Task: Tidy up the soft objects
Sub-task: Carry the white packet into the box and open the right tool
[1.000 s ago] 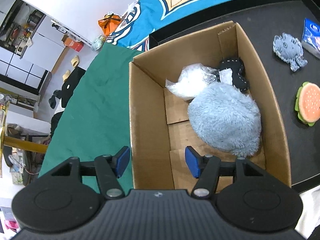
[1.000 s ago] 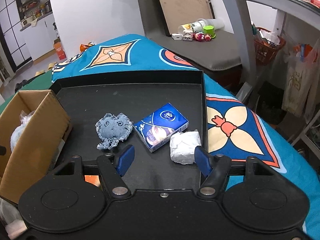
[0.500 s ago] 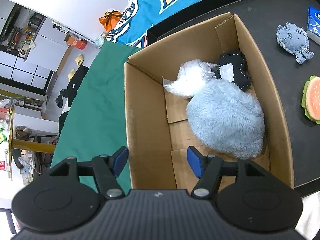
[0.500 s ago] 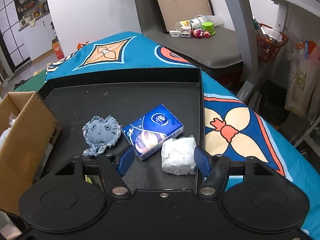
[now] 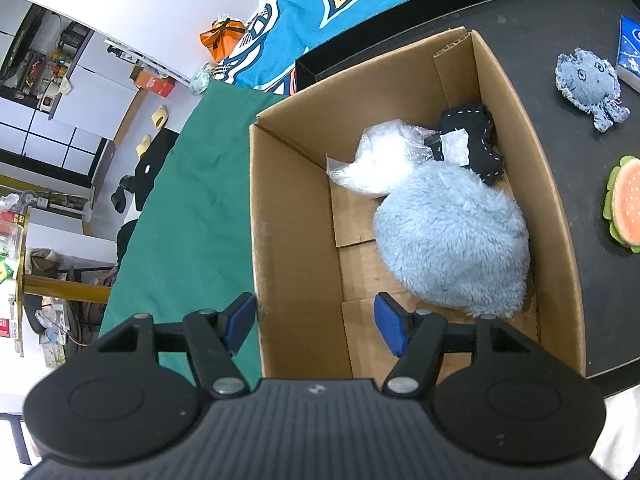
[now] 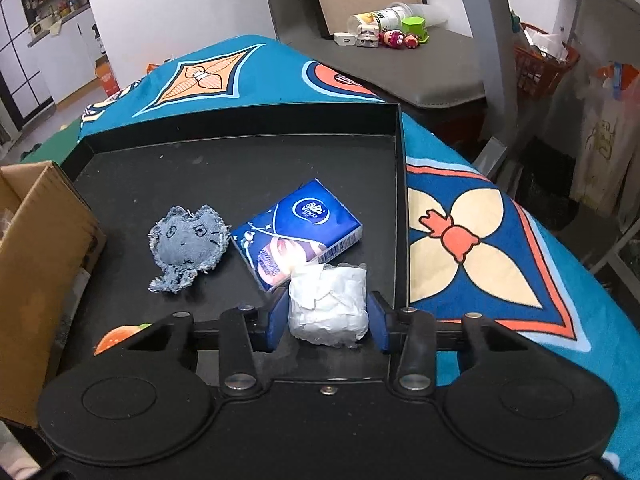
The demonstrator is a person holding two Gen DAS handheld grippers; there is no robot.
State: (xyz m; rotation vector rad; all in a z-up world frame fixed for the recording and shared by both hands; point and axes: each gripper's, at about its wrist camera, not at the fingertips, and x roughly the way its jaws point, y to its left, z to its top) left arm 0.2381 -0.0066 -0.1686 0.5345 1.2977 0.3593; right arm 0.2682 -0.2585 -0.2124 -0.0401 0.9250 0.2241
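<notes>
My left gripper (image 5: 316, 322) is open and empty, astride the near left wall of a cardboard box (image 5: 288, 208). In the box lie a fluffy blue plush (image 5: 452, 240), a clear plastic bag with white filling (image 5: 380, 160) and a black stitched toy (image 5: 476, 140). My right gripper (image 6: 326, 322) is closed around a white crumpled paper wad (image 6: 328, 304) on the black tray (image 6: 240, 160); its pads touch both sides. A denim plush (image 6: 186, 244) and a blue tissue pack (image 6: 296, 228) lie beyond it. A burger plush (image 5: 626, 204) lies right of the box.
The tray's raised right rim (image 6: 401, 208) runs just beside my right gripper. The cardboard box (image 6: 36, 264) stands at the tray's left end. A blue patterned cloth (image 6: 480, 232) covers the table; a green cloth (image 5: 192, 200) lies left of the box.
My right gripper moved forward and down over the white wad and narrowed from wide open onto it. My left gripper drifted slightly and stayed open.
</notes>
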